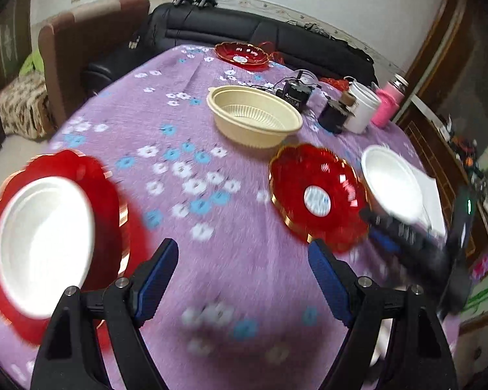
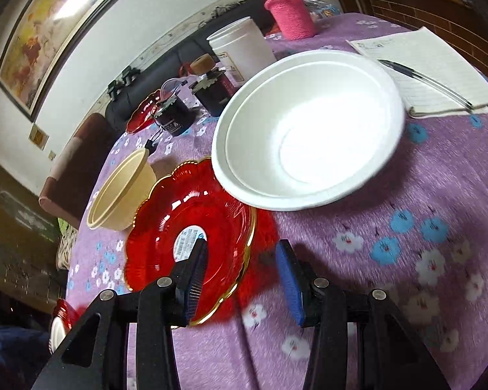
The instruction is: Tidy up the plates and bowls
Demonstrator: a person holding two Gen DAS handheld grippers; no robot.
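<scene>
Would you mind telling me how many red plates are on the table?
3. One red plate at near left under a white bowl, one near centre-right beside another white bowl, and one at the far edge. Others may be out of frame.

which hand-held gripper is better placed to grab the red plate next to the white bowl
Right. The right hand-held gripper is open with one finger already over the red plate and its gold rim between the jaws. The left hand-held gripper is open over bare tablecloth, with that plate off to its side.

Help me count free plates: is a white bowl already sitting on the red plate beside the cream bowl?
No, the red plate beside the cream bowl is bare; the white bowl rests partly over its rim.
</scene>
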